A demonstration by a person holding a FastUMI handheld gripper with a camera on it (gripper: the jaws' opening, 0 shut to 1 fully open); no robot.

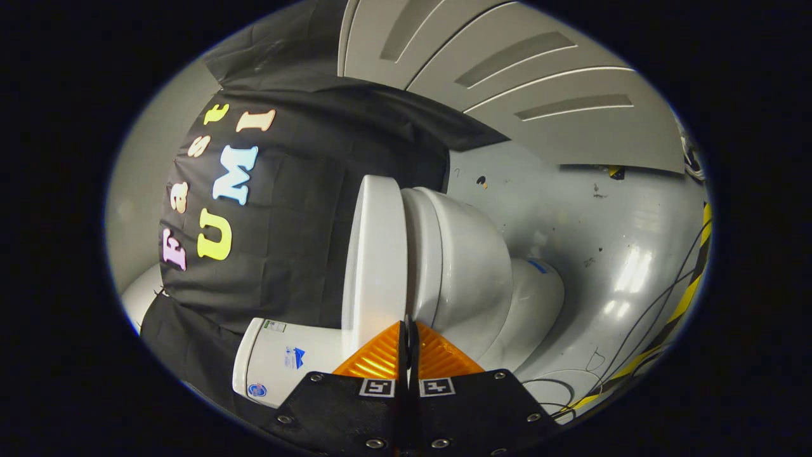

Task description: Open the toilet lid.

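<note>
Tongs (409,330) are sitting pressed together, tips just short of toilet lid (374,254); lid looks rigid, glossy, slippery—hooking its front rim seems best.

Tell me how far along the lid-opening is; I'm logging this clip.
Nothing looks done yet: the toilet lid lies flat against the bowl, closed. In hand: the gripper is rolled sideways, its orange jaws pressed together, gripping nothing, tips at the seam between lid and bowl near the tank. Left: catch the lid's edge and swing it away from the bowl.
</note>
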